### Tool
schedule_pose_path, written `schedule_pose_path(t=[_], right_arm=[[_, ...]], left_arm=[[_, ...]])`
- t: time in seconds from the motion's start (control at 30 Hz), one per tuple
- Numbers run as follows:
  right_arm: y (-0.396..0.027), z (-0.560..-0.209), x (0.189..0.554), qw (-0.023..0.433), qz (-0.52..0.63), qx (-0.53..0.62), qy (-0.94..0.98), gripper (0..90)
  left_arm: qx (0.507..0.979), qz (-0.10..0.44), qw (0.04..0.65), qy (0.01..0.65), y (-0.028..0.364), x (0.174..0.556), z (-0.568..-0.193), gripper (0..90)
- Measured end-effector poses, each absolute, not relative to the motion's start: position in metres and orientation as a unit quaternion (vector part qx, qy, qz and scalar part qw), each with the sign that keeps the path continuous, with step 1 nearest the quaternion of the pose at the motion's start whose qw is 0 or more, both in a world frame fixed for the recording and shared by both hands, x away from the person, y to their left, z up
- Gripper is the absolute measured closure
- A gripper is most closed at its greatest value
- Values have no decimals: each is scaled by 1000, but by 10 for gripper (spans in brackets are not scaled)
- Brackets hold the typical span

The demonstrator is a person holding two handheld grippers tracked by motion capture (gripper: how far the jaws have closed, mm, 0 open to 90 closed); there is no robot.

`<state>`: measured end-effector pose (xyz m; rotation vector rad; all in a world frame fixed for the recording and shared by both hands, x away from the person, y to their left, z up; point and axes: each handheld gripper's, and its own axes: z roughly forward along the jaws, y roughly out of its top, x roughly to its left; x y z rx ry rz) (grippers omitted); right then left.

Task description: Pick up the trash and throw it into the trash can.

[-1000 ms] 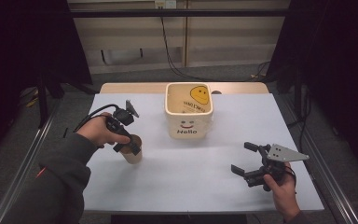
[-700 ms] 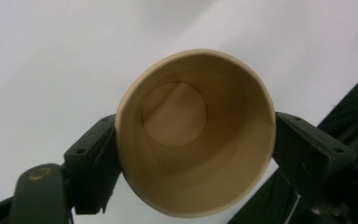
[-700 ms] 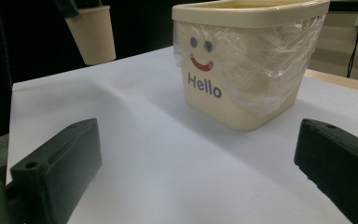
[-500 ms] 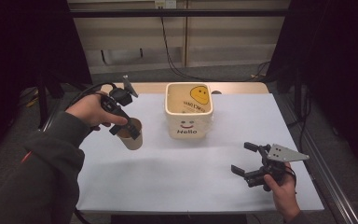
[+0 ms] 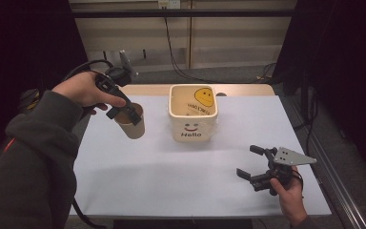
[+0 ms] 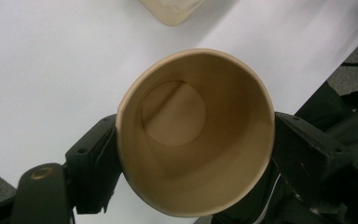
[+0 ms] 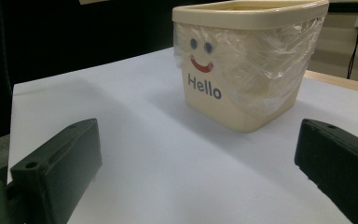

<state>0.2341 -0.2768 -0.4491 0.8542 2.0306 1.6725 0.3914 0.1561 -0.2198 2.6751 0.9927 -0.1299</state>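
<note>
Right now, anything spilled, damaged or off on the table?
Nothing stands out. The paper cup in the left tongs is empty and undented; the Hello bin stands upright, liner in place.

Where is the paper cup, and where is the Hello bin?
paper cup [image 6: 193, 154]: left gripper view, on its inner wall.
Hello bin [image 5: 193, 128]: high view, on the front wall with the face.
</note>
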Motion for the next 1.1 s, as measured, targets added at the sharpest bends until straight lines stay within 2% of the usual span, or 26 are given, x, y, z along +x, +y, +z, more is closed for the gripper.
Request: schedule_pose_path(t=[0.6,1.1], right_arm=[[-277,-449,234,186,595,303,721,2],[-277,-449,234,187,596,301,720,2]], left_arm=[[932,-48,125,337,150,401,-183,208],[931,-50,132,335,132,415,-175,208]])
